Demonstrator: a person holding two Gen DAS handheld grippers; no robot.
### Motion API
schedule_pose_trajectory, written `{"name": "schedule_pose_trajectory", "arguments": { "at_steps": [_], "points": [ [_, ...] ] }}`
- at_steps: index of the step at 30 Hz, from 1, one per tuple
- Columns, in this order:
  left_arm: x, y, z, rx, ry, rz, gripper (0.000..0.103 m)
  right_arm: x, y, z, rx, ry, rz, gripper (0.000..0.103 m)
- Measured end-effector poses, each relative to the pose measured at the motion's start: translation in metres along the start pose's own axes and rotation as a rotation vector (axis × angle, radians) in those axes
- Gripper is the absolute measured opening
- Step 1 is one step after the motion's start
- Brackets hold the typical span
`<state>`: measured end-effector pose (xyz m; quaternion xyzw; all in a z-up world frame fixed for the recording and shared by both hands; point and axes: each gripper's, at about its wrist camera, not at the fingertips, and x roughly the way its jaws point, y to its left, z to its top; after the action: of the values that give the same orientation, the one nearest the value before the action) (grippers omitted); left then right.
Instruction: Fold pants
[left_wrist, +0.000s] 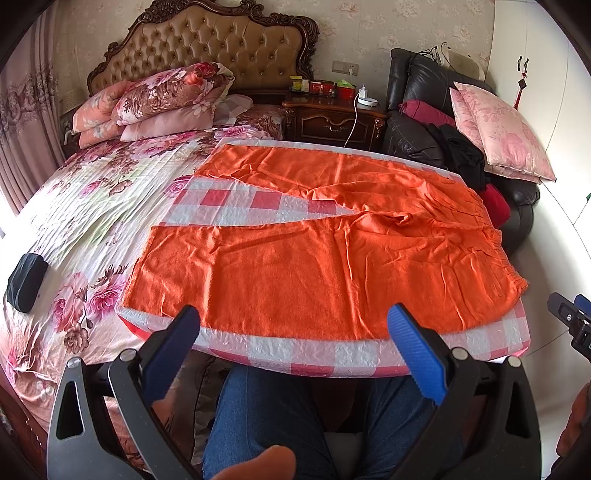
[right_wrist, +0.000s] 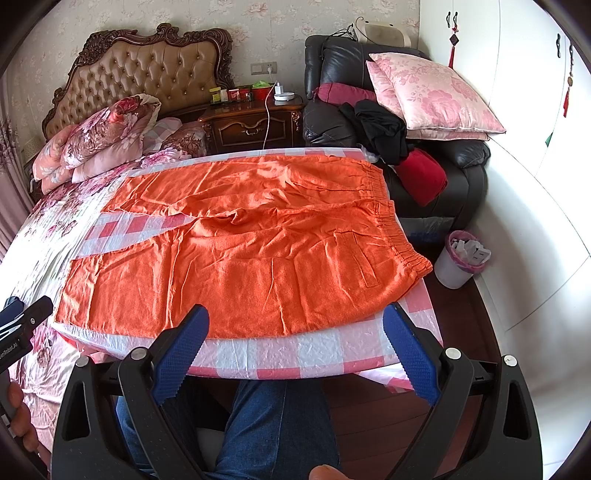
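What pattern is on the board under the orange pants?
Pink-and-white checks cover the board beneath the orange pants; the right wrist view shows it best.

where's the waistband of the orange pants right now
The waistband is at the right end of the orange pants, by the checkered board's right edge, nearest the black armchair and white bin.

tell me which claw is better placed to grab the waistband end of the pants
Right. The waistband lies at the right end of the orange pants, on the right claw side. The left claw faces the leg hems. Both hover open at the near edge.
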<state>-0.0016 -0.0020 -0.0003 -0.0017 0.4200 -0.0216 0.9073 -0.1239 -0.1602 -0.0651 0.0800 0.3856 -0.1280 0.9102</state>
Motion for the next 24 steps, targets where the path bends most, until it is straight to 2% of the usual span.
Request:
{"name": "schedule_pose_trajectory", "arguments": {
  "at_steps": [17,21,24],
  "points": [
    [0.007,-0.001,0.001,0.000,0.011,0.001,0.101,0.005,-0.005,0.000,-0.007,0.014,-0.003,0.092],
    [0.038,0.000,0.005,-0.026,0.038,-0.009,0.102,0.029,-0.013,0.001,0.003,0.050,0.026,0.092],
    [0.075,0.009,0.008,-0.075,0.057,-0.034,0.102,0.072,-0.033,0.012,0.004,0.098,0.002,0.092]
  ]
}}
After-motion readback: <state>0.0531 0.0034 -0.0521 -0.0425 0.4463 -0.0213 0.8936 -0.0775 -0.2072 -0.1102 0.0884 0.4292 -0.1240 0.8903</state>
